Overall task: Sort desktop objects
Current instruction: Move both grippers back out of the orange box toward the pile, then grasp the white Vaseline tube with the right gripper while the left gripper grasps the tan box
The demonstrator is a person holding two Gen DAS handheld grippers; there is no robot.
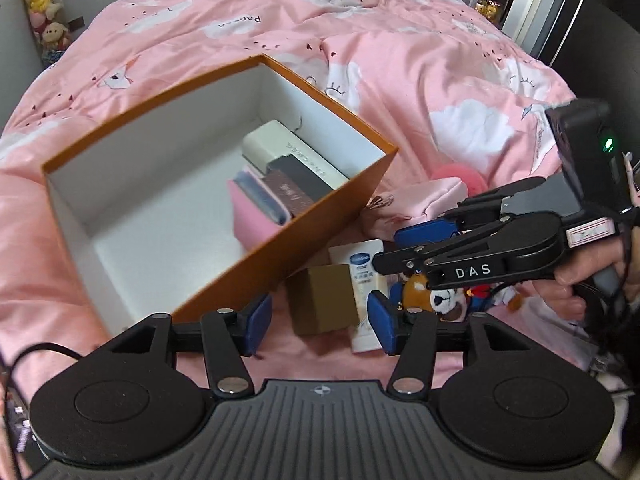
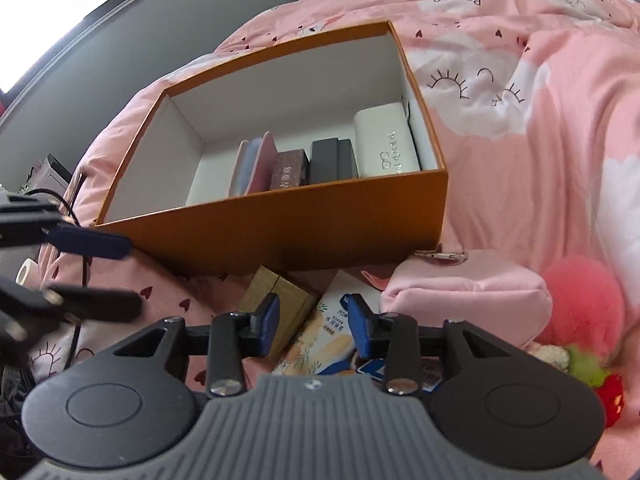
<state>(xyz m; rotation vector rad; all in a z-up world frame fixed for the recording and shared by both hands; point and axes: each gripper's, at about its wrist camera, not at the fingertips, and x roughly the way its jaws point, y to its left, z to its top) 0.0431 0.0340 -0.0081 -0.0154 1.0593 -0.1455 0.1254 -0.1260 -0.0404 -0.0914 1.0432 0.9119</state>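
Left wrist view shows the left tool (image 1: 318,322) open and empty above a brown box (image 1: 322,298) and white tube (image 1: 366,276) on the bed (image 1: 400,60). Right tool (image 2: 314,324) hangs partly open, gripping nothing, over the same items, near the orange box (image 2: 280,232) holding a white case (image 2: 382,142).

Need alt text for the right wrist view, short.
An open orange box sits on a pink cloud-print duvet, holding a white case, small dark boxes and a pink pouch along its near wall. In front, the right gripper hangs open over a gold box and a lotion tube; the left gripper's fingers enter from the left.
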